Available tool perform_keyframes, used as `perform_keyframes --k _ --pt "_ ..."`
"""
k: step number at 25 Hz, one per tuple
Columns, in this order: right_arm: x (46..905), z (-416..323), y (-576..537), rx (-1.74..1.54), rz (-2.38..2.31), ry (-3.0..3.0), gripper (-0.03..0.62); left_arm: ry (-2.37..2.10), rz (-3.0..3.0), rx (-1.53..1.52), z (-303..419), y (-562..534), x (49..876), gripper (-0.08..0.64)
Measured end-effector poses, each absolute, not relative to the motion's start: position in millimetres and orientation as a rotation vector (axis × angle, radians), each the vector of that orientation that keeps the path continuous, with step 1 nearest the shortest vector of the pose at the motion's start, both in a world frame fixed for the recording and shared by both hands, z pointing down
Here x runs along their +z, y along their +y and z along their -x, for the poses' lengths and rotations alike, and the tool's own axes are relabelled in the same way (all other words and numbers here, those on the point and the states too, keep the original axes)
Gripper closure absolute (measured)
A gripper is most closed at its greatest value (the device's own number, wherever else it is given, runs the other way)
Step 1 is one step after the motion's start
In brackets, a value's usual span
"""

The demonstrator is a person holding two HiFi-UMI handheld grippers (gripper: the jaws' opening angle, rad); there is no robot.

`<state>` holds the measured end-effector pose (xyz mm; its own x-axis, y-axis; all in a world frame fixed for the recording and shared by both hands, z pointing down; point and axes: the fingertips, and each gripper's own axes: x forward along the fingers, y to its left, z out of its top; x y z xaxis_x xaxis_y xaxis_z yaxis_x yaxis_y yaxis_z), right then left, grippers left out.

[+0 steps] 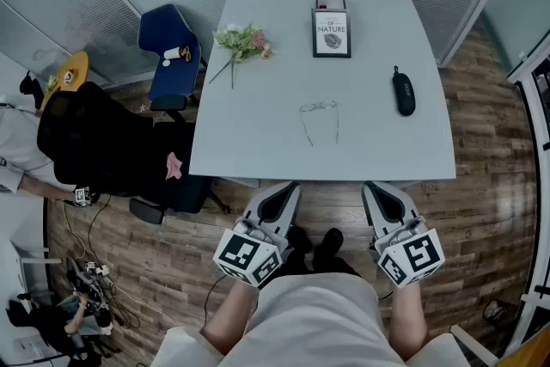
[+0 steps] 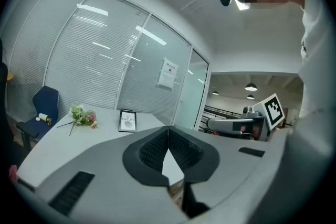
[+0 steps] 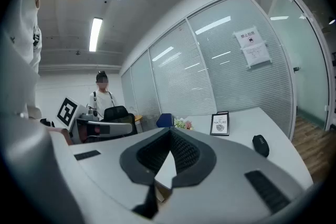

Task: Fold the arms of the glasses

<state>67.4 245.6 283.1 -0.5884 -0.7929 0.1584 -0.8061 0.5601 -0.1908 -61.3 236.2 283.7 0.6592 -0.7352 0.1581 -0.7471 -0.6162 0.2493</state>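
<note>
The wire-framed glasses (image 1: 319,118) lie on the white table (image 1: 258,133), near its front edge, with both arms spread out and pointing toward me. My left gripper (image 1: 284,190) and right gripper (image 1: 376,188) hover side by side just short of the table's front edge, above the wooden floor. Both are shut, with nothing between the jaws. In the left gripper view the gripper (image 2: 168,129) shows its pads pressed together, and the same holds for the gripper (image 3: 169,131) in the right gripper view. The jaws hide the glasses in both gripper views.
A black glasses case (image 1: 403,92) lies at the table's right. A framed "NATURE" print (image 1: 331,33) stands at the back and a flower sprig (image 1: 241,42) lies at the back left. A blue chair (image 1: 172,56) and a black chair (image 1: 103,142) stand to the left of the table. A person (image 3: 103,93) stands farther off.
</note>
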Motion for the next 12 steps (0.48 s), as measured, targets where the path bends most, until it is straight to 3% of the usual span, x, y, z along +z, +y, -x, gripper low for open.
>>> perform_keyframes --k 12 --pt "279.9 -66.3 266.5 0.43 -1.333 -2.843 0.586 -1.173 -2.578 0.028 60.6 256.0 284.8 0.541"
